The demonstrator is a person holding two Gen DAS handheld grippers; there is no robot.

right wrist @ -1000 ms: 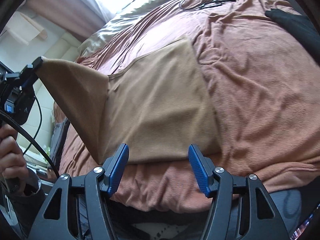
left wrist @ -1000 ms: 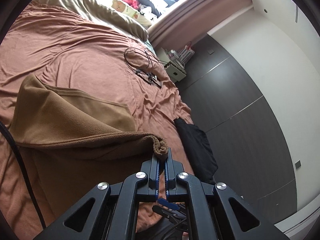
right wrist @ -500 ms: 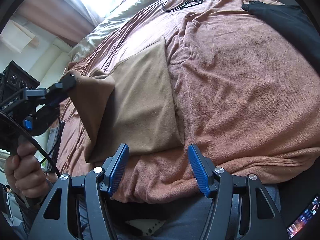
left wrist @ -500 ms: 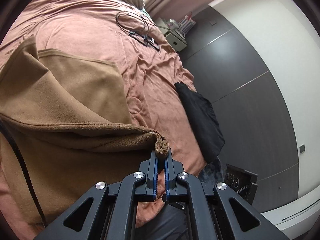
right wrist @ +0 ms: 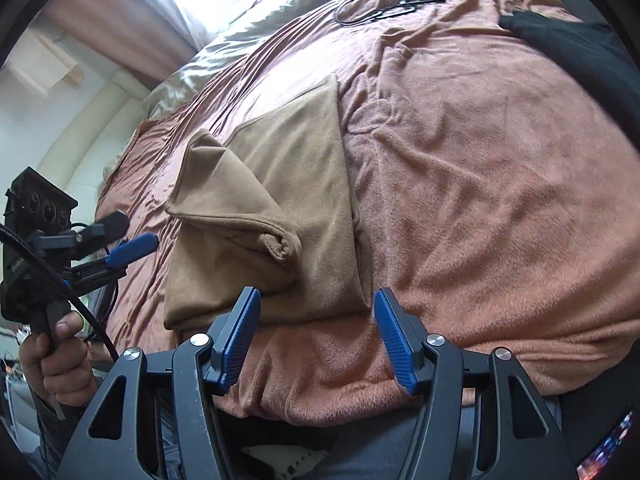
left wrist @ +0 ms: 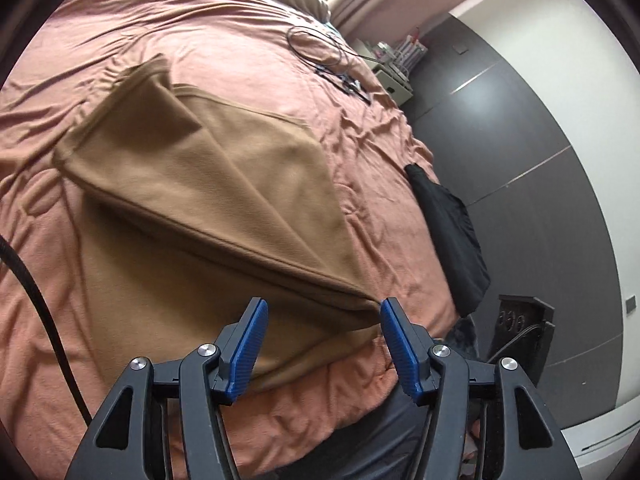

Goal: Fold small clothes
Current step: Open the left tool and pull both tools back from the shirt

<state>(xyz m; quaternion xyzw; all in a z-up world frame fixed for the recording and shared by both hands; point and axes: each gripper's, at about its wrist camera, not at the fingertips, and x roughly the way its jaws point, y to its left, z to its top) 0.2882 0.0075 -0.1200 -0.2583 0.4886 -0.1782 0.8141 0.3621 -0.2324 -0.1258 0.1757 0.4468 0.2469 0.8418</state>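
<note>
- Left hand-held gripper [left wrist: 322, 344]: black frame with blue ribbed pads, jaws spread wide and holding nothing. A folded corner of the cloth lies between the fingertips in the left wrist view, nearest the right pad; contact cannot be told. In the right wrist view it hangs off the left edge of the bed, gripped by the person's hand [right wrist: 56, 364].
- Black cable [left wrist: 38, 300]: thick, braided, curving down the left of the left wrist view.
- Brown garment [right wrist: 276, 216]: soft, matte, fleece-like cloth, roughly rectangular, lying on the bed near its front edge. One flap is folded diagonally over the rest, forming a triangular layer with a rolled, bunched corner.
- Bed cover [right wrist: 480, 200]: salmon-pink plush blanket, creased and quilted.
- Right hand-held gripper [right wrist: 316, 336]: same build, jaws wide apart and empty, poised over the front edge of the bed, just in front of the garment.
- Thin black wire [left wrist: 320, 46]: looped, far across the bed.
- Black garment [left wrist: 452, 240]: dark, limp cloth draped over the right edge of the bed, well apart from the brown one.
- Dark panelled wall [left wrist: 540, 140]: smooth grey, beyond the bed.
</note>
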